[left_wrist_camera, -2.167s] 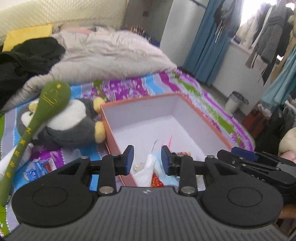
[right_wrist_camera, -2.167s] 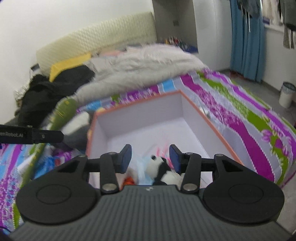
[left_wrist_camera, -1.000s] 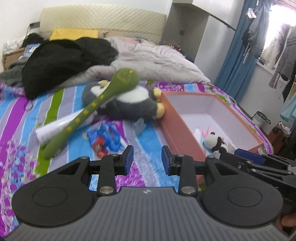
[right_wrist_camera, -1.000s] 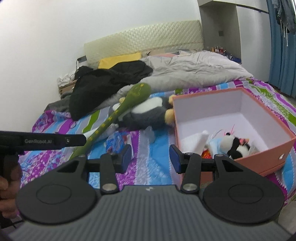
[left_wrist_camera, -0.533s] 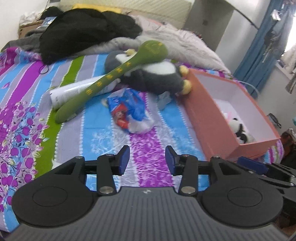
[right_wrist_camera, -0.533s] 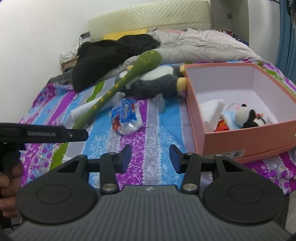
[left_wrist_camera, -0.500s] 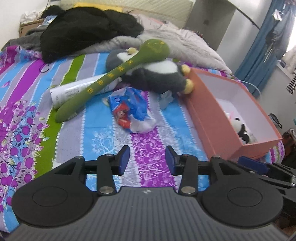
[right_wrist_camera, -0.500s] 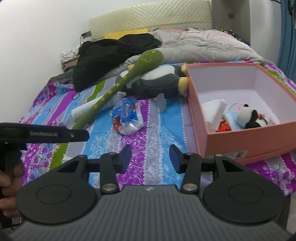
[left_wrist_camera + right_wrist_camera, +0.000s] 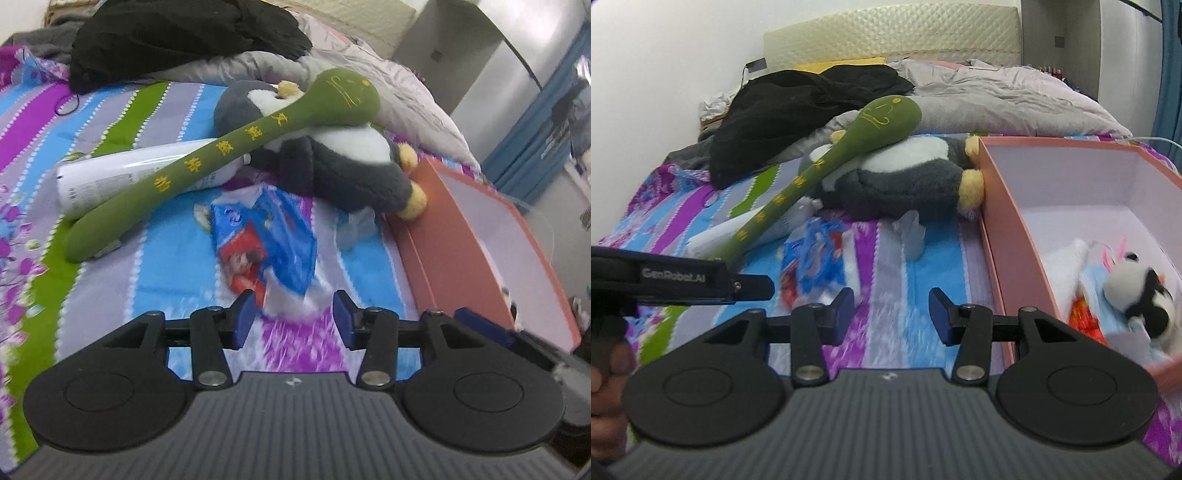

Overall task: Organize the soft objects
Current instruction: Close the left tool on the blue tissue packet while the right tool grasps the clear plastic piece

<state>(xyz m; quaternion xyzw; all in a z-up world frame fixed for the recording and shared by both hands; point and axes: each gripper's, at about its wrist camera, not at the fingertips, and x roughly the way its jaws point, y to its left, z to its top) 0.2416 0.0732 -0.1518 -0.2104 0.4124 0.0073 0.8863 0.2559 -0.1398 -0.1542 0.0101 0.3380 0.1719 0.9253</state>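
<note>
Blue snack packet, lying at centre frame on the striped bedspread, is sitting before the wide-open, empty left gripper. Right gripper is hovering wide, empty. Advisably, pinch the crinkly near edge, then carry to the pink box, right.

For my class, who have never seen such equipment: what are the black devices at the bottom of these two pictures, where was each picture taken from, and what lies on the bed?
Each black device is a hand-held two-finger gripper; a person carries one in each hand. A fisheye camera on each looks forward past its fingers. One picture comes from the left gripper, the other from the right gripper. Both are open and hold nothing.

On the striped bed lie a penguin plush, a long green plush resting across it, a white tube and a blue packet just ahead of the left gripper. Beside them stands an orange box with a small panda inside.
</note>
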